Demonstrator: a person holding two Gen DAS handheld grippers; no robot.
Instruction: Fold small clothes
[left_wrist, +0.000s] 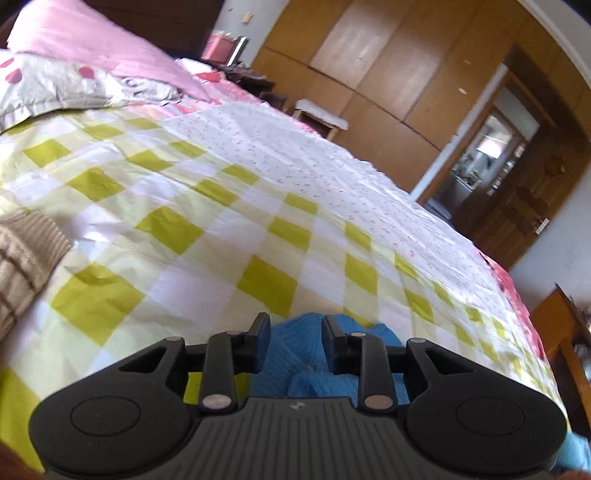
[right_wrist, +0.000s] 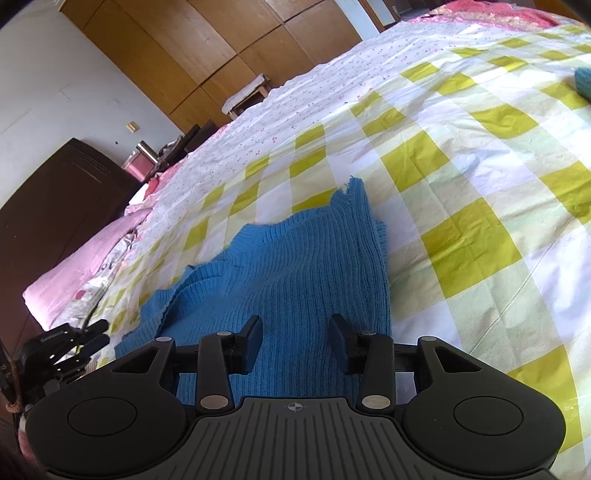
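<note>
left claw (left_wrist: 296, 325): jaws apart, blue knit sweater (left_wrist: 295, 354) bunched between, pads not pressing
right claw (right_wrist: 295, 328): apart, over sweater's (right_wrist: 295, 266) near part
surface: green-checked bedspread (right_wrist: 461, 155)
room: wooden wardrobe (left_wrist: 388, 62) behind

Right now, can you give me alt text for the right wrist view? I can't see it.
The right gripper hovers with its jaws apart over a blue ribbed knit garment lying partly folded on a yellow-and-white checked bedspread. The left gripper shows at the lower left edge, with wooden wardrobes behind the bed.
</note>
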